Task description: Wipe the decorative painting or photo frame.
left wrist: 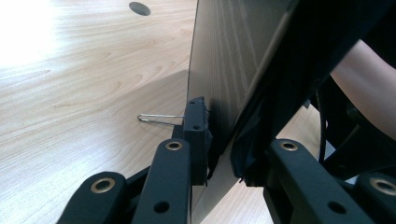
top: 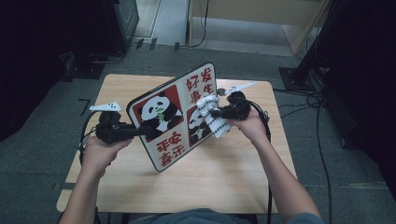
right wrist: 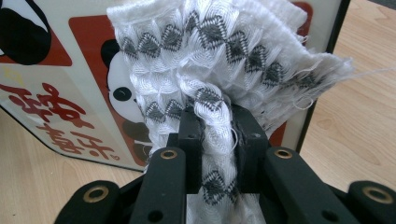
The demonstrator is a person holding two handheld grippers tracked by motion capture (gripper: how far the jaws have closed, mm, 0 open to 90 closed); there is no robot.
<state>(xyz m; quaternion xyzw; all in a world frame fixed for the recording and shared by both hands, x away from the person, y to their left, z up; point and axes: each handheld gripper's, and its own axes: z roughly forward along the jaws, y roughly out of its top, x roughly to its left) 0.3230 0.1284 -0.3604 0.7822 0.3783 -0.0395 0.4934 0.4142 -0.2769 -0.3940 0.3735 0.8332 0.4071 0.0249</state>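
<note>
Left gripper (top: pixel 140 132) clamped on panda board (top: pixel 175 116), tilted above table (top: pixel 224 177). At 3 o'clock, right gripper (top: pixel 212 112) clamped on patterned cloth (top: pixel 212 119), touching board.

High view overhead, facing forward-down; tool views close; panda board (top: pixel 173 116) shared.

Left gripper (top: pixel 140 132) fingers clamped; right gripper (top: pixel 211 112) fingers clamped, facing inward.

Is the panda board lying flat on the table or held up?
Held up, tilted: the left gripper clamps the panda board by its edge above the table.
</note>
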